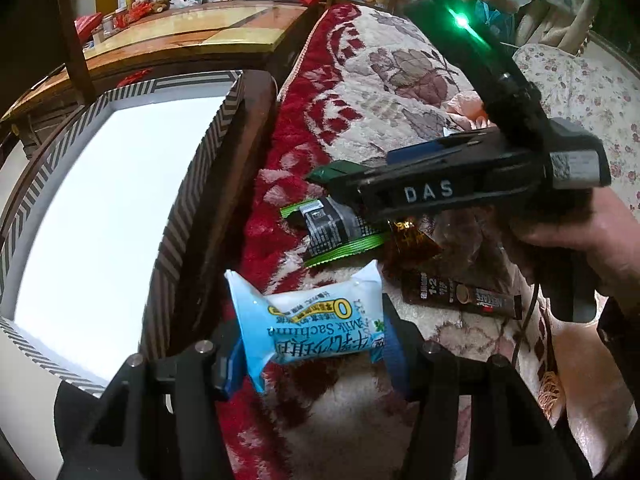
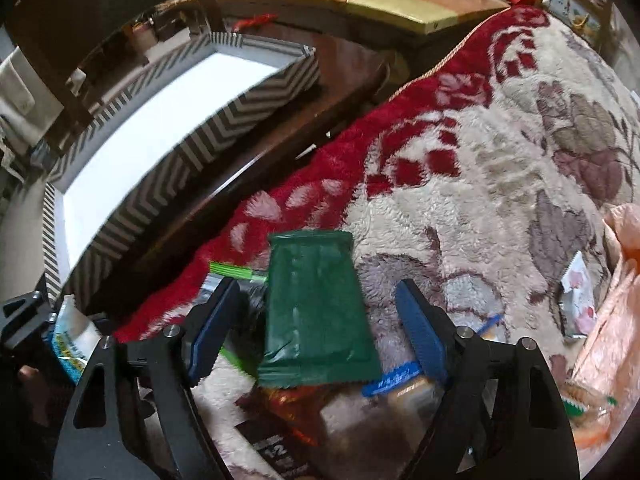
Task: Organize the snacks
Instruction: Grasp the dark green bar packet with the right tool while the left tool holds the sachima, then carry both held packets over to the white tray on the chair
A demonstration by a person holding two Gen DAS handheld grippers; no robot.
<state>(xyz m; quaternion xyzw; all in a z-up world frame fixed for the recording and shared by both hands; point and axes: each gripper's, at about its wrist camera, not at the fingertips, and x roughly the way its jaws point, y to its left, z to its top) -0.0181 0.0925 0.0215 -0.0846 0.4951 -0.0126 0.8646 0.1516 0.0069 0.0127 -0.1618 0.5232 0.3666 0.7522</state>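
My left gripper (image 1: pixel 310 344) is shut on a light blue Milk Sachima packet (image 1: pixel 316 328), held over the blanket beside the box. My right gripper (image 2: pixel 314 312) is open around a dark green snack packet (image 2: pixel 316 312), with a gap on each side between pads and packet; in the left wrist view it (image 1: pixel 440 184) reaches in from the right with the green packet (image 1: pixel 332 172) at its tips. A black and green packet (image 1: pixel 332 232), a brown wrapper (image 1: pixel 416 244) and a Nescafe stick (image 1: pixel 464 294) lie on the blanket. A white box with chevron rim (image 1: pixel 192 184) stands left.
The snacks lie on a red and cream floral blanket (image 2: pixel 460 168). The box (image 2: pixel 224 128) rests on a dark wooden seat (image 1: pixel 244 184). A wooden table (image 1: pixel 192 36) stands behind. A small white packet (image 2: pixel 576 296) and peach plastic bag (image 2: pixel 616 320) lie at the right.
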